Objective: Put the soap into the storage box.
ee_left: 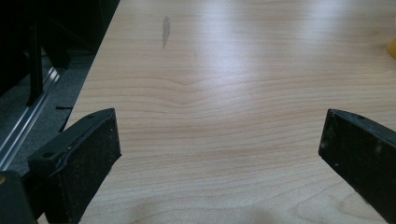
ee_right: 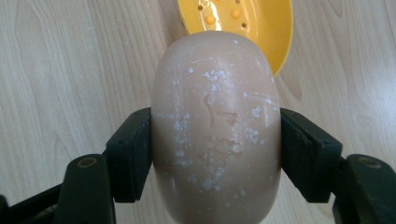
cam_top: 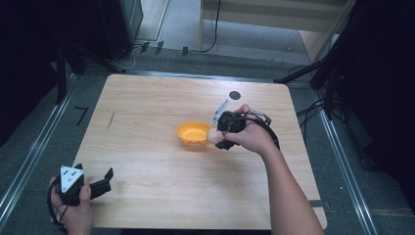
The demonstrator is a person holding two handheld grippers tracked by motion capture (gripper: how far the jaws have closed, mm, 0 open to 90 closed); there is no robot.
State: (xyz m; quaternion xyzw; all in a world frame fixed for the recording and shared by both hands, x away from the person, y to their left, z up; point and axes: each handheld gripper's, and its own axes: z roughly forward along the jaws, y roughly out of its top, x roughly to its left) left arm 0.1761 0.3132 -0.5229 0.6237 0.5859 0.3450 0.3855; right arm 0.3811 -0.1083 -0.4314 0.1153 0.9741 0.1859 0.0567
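On a wooden table (cam_top: pixel 147 147), the right gripper (cam_top: pixel 219 137) pinches a beige soap bar (ee_right: pixel 215 126) across its rounded sides, at the rim of a yellow perforated dish (cam_top: pixel 193 133). The bar looks solid, probably slick; its flanks offer the surest hold. The left gripper (cam_top: pixel 95 186) rests spread, holding nothing.

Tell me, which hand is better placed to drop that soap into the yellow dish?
The right. Its gripper already has its jaws clamped on the soap bar, right beside the yellow dish. The left gripper sits open near the table's near left corner, far from both.
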